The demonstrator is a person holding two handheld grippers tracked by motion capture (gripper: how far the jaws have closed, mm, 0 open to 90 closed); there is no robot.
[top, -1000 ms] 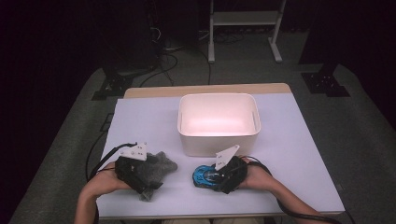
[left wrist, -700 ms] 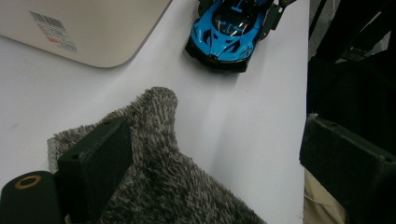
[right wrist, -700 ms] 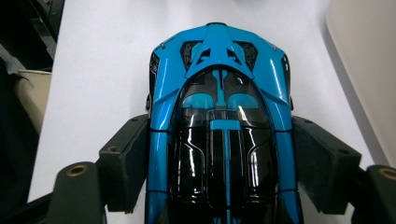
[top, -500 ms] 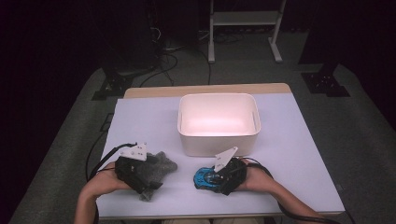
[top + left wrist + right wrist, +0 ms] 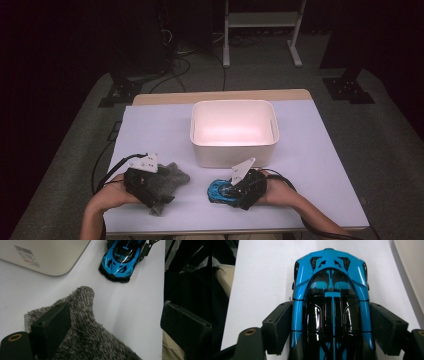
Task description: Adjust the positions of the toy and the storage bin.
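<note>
A blue and black toy car [image 5: 216, 191] [image 5: 332, 272] sits on the white table, near its front edge. My right gripper [image 5: 223, 190] [image 5: 332, 312] straddles the car's rear half, both pads [image 5: 279, 325] against its flanks; its jaws have just been opening slightly with the car still between them. To the left lies a grey fuzzy cloth [image 5: 174, 175] [image 5: 87, 340]. My left gripper [image 5: 165, 186] [image 5: 116, 312] is open over it, one jaw resting on the cloth, the other out past the table's front edge. The left gripper view has the car [image 5: 121, 260] ahead.
A white empty bin [image 5: 234, 150] [image 5: 50, 257] stands at mid-table behind both grippers. The white tabletop [image 5: 310, 165] has bare room to the right and left of the bin. Beyond the table are cables and a metal stand on the dark floor.
</note>
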